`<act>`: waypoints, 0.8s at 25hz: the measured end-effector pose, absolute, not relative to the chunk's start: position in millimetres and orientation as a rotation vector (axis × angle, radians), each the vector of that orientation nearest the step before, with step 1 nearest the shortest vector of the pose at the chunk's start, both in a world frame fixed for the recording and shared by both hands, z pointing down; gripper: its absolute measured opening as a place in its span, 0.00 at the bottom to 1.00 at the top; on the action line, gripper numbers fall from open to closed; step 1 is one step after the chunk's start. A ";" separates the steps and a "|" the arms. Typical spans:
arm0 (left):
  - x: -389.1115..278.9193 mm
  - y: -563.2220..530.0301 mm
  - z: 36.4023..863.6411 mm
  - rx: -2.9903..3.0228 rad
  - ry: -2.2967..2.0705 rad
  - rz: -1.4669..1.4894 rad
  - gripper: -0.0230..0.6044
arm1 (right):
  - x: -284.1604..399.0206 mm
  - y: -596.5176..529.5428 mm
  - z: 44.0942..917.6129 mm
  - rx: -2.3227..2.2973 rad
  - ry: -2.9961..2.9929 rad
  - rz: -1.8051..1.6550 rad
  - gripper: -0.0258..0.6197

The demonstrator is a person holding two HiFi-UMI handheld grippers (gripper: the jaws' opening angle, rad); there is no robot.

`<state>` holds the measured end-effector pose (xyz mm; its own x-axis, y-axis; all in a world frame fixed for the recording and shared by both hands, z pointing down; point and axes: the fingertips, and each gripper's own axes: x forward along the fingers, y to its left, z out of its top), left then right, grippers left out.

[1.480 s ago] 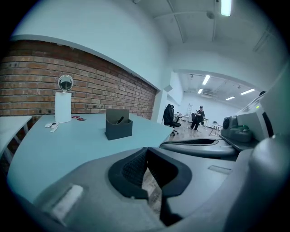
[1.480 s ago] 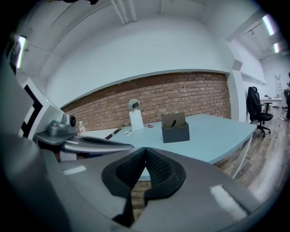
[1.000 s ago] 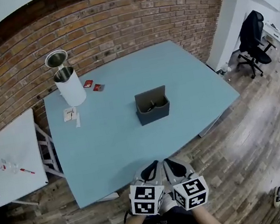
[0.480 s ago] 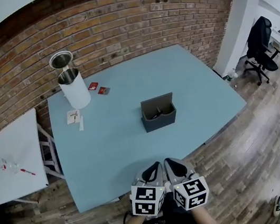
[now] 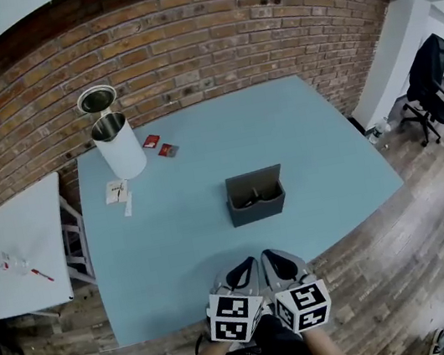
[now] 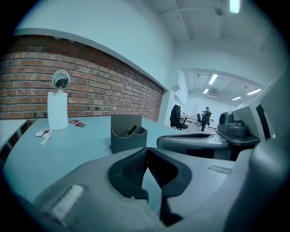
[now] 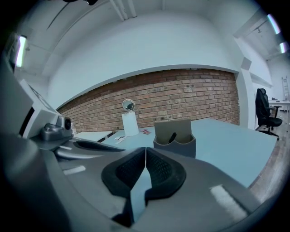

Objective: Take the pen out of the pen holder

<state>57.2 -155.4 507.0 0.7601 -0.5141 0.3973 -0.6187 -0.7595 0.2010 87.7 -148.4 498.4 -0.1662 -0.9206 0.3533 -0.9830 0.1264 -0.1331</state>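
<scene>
We hold both tools low at the near edge of the table (image 5: 176, 257), side by side, their marker cubes just beside each other. The left gripper (image 5: 242, 265) is clenched on nothing: in its own view its two dark pads (image 6: 132, 168) meet at the tips with only table surface behind them. The right gripper (image 5: 270, 258) is the same, jaws pressed together and empty (image 7: 145, 149).

The pen holder (image 5: 256, 198), a dark grey box with a tall back wall and a scalloped front, stands upright about the middle of the table, well apart from both grippers. The pen (image 6: 131, 131) is in it, dark and leaning, its upper end showing above the low front wall near the divide; we cannot tell which compartment it sits in.

Near the far left corner stands a white cylinder (image 5: 119, 145) with a round mirror-like disc above it. Two small red packets (image 5: 159, 146) lie just to its right, and white paper slips (image 5: 116, 191) towards the left edge.
</scene>
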 end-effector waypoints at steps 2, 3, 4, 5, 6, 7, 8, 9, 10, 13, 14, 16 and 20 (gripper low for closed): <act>61.7 -165.2 508.2 2.631 -0.896 0.468 0.04 | 93.6 -158.6 500.3 1.878 -2.219 0.503 0.06; 64.0 -170.2 508.6 2.628 -0.907 0.471 0.04 | 96.4 -163.7 501.1 1.869 -2.224 0.505 0.06; 66.5 -175.2 508.8 2.625 -0.917 0.473 0.04 | 99.2 -168.9 501.6 1.859 -2.230 0.506 0.06; 69.1 -180.2 509.1 2.621 -0.926 0.474 0.04 | 101.8 -173.9 501.9 1.849 -2.235 0.505 0.06; 71.6 -185.1 509.4 2.617 -0.934 0.474 0.04 | 104.4 -179.0 502.2 1.840 -2.239 0.503 0.06; 74.0 -189.8 510.0 2.613 -0.941 0.474 0.04 | 106.8 -184.0 502.4 1.832 -2.243 0.500 0.06; 76.2 -194.1 510.6 2.609 -0.948 0.474 0.04 | 109.2 -188.8 502.7 1.823 -2.247 0.497 0.06; 78.3 -198.0 511.2 2.605 -0.955 0.475 0.04 | 111.6 -193.4 503.1 1.816 -2.251 0.495 0.07; 80.3 -201.5 511.7 2.602 -0.963 0.476 0.04 | 114.1 -197.8 503.5 1.808 -2.255 0.493 0.07; 85.4 -209.2 513.9 2.594 -0.982 0.482 0.04 | 121.8 -209.3 505.3 1.792 -2.262 0.492 0.07; 86.6 -211.7 514.4 2.593 -0.989 0.487 0.04 | 124.4 -213.0 505.9 1.788 -2.263 0.491 0.07; 88.0 -217.2 515.1 2.588 -1.006 0.492 0.04 | 129.9 -220.7 506.6 1.781 -2.263 0.486 0.07; 89.7 -227.5 516.4 2.571 -1.039 0.498 0.04 | 141.6 -236.1 508.7 1.773 -2.264 0.479 0.09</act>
<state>89.7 -227.5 516.4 0.6743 -0.5993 0.4315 -0.7118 -0.6830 0.1638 141.6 -236.1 508.7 -0.2444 -0.8957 0.3715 -0.9694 0.2167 -0.1153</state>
